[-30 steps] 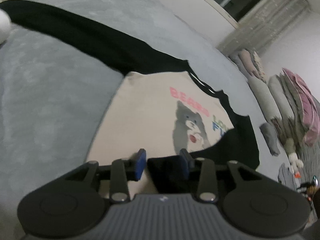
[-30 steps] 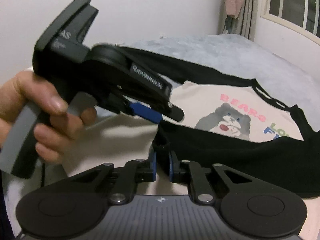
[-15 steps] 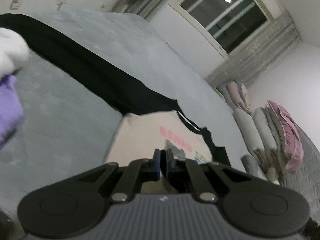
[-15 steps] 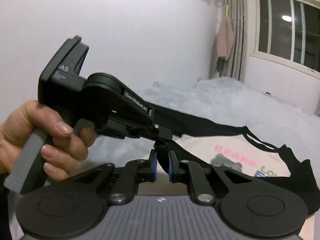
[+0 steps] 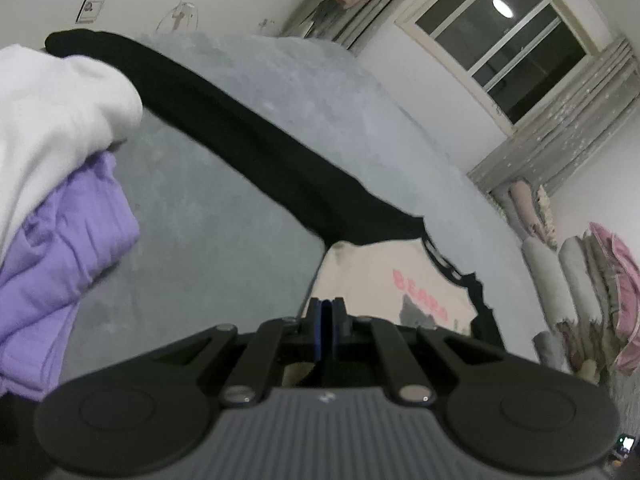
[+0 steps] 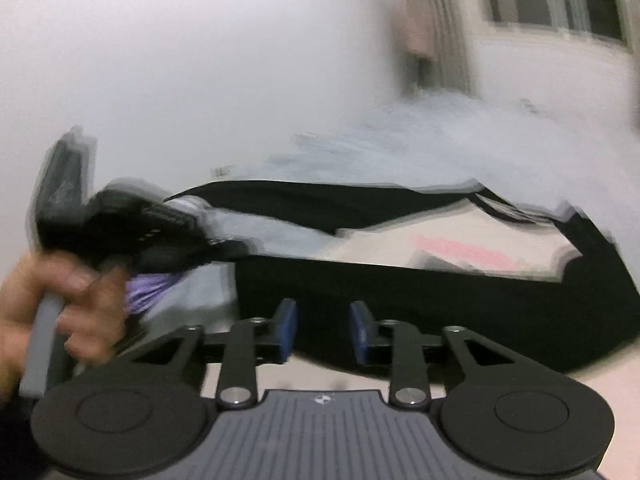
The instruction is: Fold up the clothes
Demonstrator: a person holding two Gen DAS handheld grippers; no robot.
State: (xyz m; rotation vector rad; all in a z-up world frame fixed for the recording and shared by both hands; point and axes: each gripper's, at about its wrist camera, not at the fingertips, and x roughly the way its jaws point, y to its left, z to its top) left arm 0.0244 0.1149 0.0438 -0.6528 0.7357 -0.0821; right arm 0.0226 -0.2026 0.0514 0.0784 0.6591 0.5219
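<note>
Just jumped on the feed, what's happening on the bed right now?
A person is folding a cream and black bear-print shirt on a grey bed cover. One black sleeve lies stretched out across the bed. The left gripper is shut; whether it pinches cloth can't be seen. The right gripper is opening, its pads parted and nothing between them, just above the folded-over black part. White and purple clothes sit piled nearby.

right wrist view: motion-blurred | shirt [image 6: 400,292] print unreadable | purple garment [image 5: 60,280] cut by left edge
</note>
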